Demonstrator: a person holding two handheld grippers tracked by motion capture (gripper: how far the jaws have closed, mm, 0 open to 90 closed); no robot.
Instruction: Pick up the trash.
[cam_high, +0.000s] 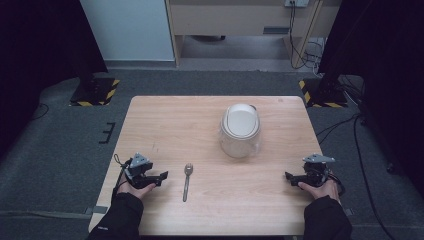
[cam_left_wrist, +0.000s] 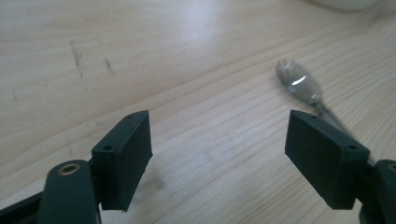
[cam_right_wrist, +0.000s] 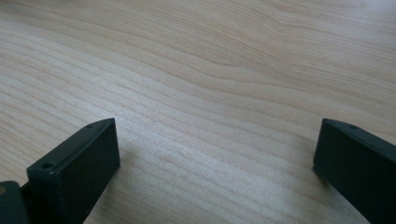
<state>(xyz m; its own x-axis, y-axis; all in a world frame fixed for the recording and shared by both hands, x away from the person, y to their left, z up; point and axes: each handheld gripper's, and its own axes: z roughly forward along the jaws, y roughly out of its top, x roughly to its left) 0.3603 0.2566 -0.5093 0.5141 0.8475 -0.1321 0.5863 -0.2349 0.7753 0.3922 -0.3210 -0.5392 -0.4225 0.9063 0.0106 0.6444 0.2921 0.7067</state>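
Two tools sitting low at the near edge of the wooden worktop (cam_high: 165, 125), one per hand, and both have their jaws spread wide with nothing between them. Left tool (cam_high: 159, 178) is the one closest to the action: a metal spork (cam_high: 187, 180) lies flat on the wood just off to its right, apart from it, bowl end pointing away from the person. In the left gripper view that spork (cam_left_wrist: 301, 86) pokes out from behind the right-hand jaw, prongs forward, a bit blurry. Right tool (cam_high: 290, 176) rests well off to the other side, and its own view is bare wood grain between the jaws. Out ahead of both tools, closer to the right one, stands a clear jar (cam_high: 240, 131) with a white lid on.
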